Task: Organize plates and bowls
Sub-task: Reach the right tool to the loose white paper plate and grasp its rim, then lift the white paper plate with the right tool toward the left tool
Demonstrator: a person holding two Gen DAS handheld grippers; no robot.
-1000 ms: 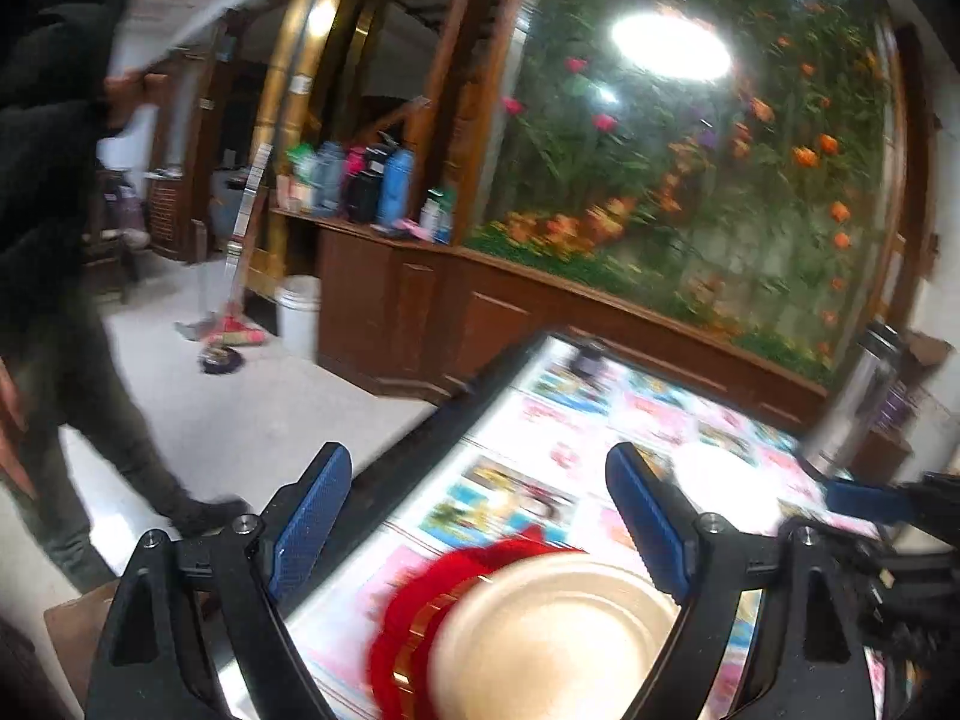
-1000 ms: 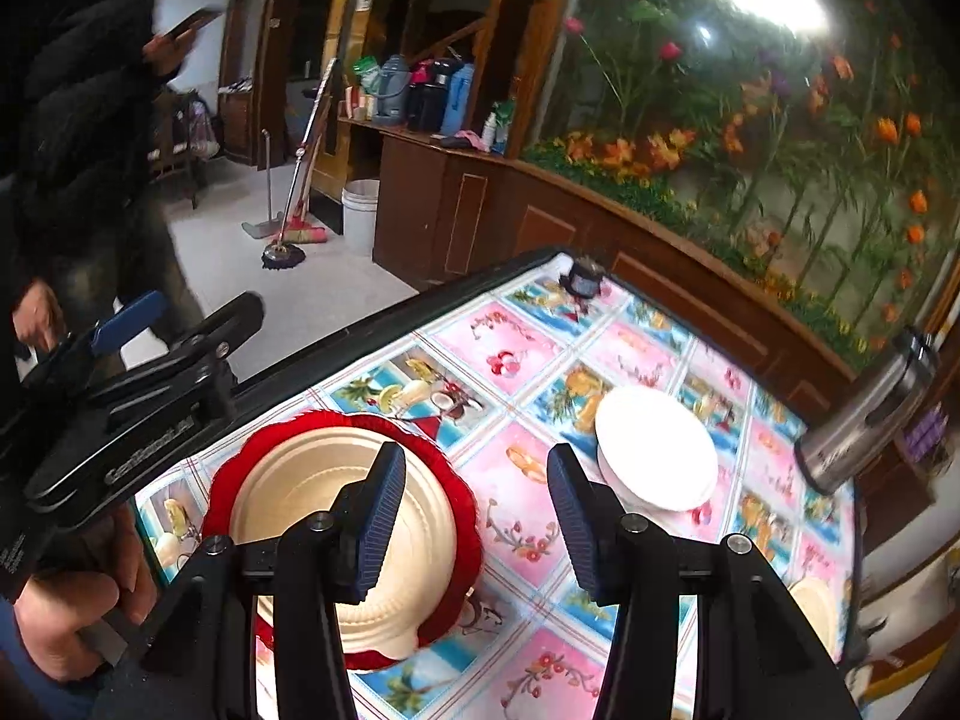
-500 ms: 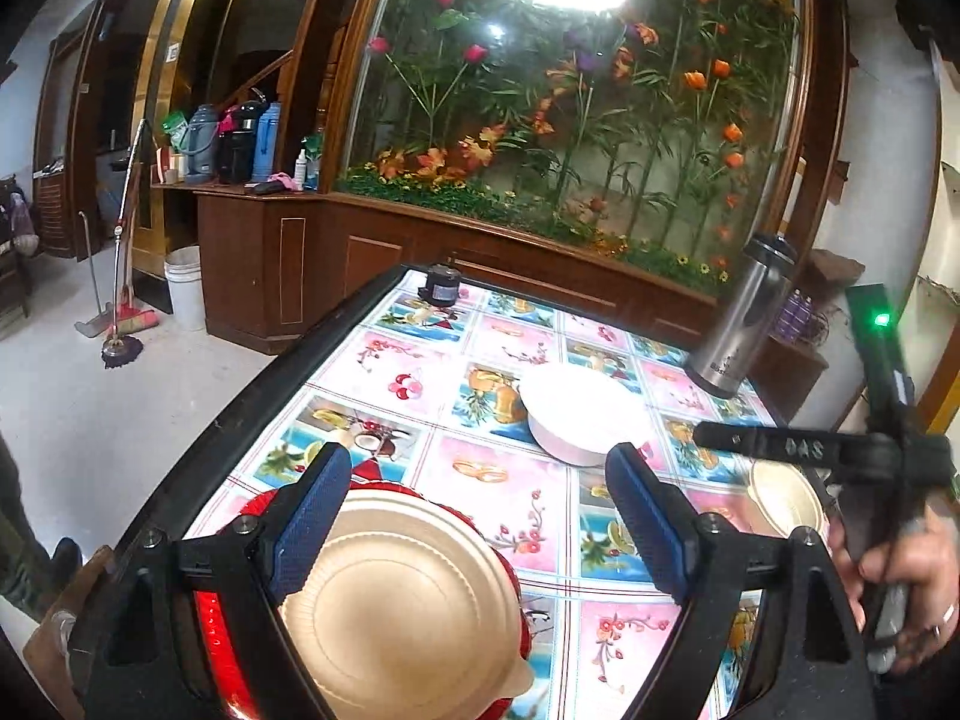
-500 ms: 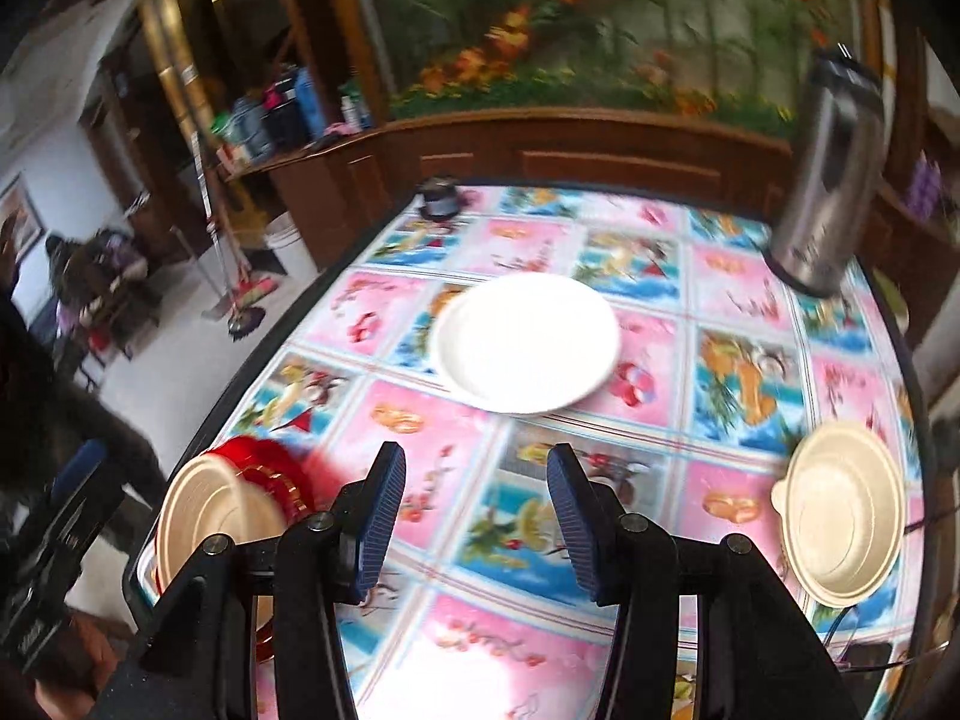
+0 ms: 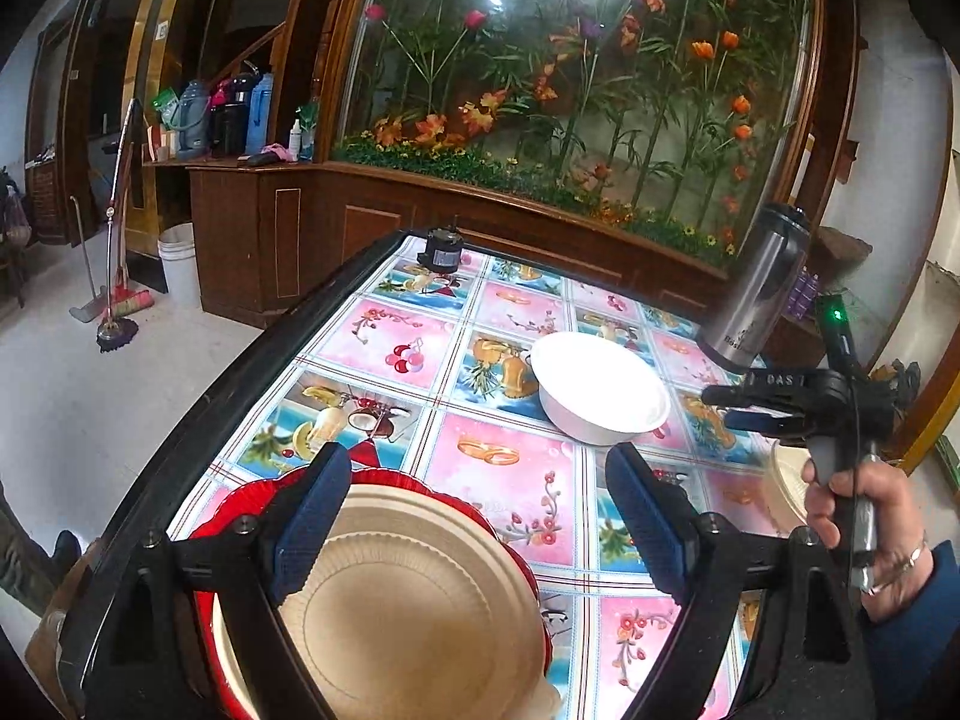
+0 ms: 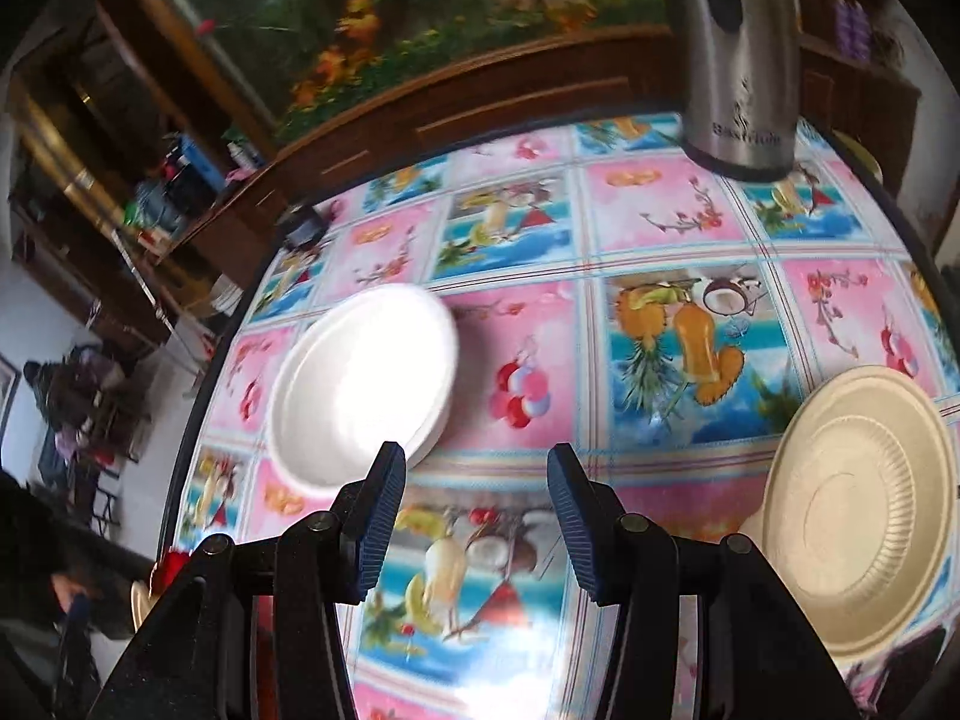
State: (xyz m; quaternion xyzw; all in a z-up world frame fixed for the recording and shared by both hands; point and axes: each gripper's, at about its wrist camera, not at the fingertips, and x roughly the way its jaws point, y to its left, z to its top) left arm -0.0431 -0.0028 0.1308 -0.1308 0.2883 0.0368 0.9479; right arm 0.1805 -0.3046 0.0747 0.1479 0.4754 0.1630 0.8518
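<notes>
A beige paper plate [image 5: 414, 606] lies on a red scalloped plate [image 5: 240, 507] at the table's near left corner. My left gripper [image 5: 477, 516] hovers just over them, open, its left pad above the beige plate's rim and nothing gripped. A white bowl [image 5: 600, 387] [image 6: 360, 384] stands mid-table. A second beige plate [image 6: 858, 516] lies at the right. My right gripper [image 6: 477, 516] [image 5: 720, 407], held by a hand [image 5: 852, 510], hangs partly open over bare tablecloth between the white bowl and that plate, empty.
A tall steel flask [image 6: 738, 60] [image 5: 756, 288] stands at the far right of the table [image 6: 660, 222]. A small black object [image 5: 441, 249] sits at the far edge. A wooden cabinet and flower display lie beyond; floor, bucket and mops at left.
My right gripper swept from above the red plate across the table to the right of the white bowl, rolling as it went. My left view swung from the room onto the table.
</notes>
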